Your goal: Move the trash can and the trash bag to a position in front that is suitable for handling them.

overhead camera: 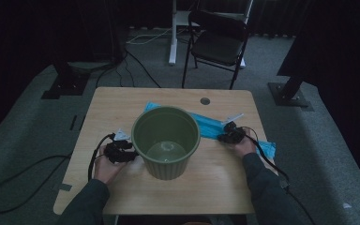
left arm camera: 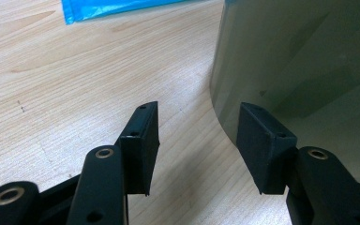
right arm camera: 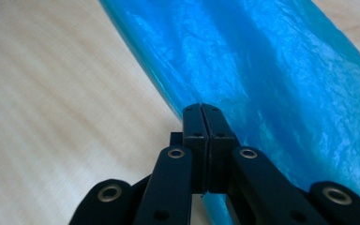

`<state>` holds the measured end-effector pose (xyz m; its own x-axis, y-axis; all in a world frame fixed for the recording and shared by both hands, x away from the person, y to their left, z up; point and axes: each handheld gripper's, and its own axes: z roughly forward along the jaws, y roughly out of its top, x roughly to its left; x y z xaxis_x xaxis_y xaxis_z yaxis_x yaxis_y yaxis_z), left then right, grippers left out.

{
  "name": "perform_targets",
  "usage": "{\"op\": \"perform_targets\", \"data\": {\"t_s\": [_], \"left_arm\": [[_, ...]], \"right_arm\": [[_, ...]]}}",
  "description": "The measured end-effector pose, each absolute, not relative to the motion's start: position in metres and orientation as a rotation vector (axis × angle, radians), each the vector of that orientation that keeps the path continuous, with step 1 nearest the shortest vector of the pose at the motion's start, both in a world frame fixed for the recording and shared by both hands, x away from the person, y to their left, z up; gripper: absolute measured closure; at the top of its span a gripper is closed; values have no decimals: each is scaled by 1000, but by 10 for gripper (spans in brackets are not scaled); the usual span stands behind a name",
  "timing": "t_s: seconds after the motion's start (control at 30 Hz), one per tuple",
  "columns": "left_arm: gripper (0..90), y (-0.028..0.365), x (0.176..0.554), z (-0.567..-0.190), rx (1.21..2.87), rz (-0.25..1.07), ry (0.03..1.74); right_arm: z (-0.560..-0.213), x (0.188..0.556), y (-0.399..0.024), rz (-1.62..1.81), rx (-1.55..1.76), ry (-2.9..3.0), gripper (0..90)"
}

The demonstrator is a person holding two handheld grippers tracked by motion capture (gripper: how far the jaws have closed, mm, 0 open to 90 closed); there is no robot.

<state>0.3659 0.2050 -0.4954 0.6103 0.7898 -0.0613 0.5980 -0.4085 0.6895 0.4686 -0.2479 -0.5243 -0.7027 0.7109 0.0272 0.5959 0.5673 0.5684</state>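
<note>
Your right tool is clenched, jaws pressed flat together at the near edge of the blue bag; whether a fold of film is caught between them, you cannot tell from the right gripper view, though the tips sit right on the edge. In the high view that tool rests on the bag, which lies flat across the surface behind and to the right of the green bin. The placement reads as a pinch meant to lift one edge so the bag can be opened and fitted into the bin. Your left tool is released, jaws wide apart, one of them close against the bin's wall, low near the base; in the high view it sits just beside the bin on the left. That looks like a bracing post: the empty, upright bin is light and would probably slide or tip once the bag is drawn over its rim, so a steadying hold is likely what comes next.
</note>
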Motion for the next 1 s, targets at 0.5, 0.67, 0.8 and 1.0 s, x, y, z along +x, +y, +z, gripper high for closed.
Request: {"op": "perform_targets", "data": {"t_s": [0.5, 0.67, 0.8, 1.0], "left_arm": [[494, 203, 365, -495, 2145, 358, 1079], [493, 203, 365, -495, 2140, 357, 1080], [493, 203, 365, -495, 2140, 361, 1081], [493, 203, 365, -494, 2138, 363, 1082]], "right_arm": [[-519, 412, -251, 744, 1026, 2702, 897], [-519, 396, -251, 741, 997, 2727, 897], [-520, 384, -255, 758, 999, 2734, 896], [-521, 373, -261, 818, 1021, 2734, 831]]}}
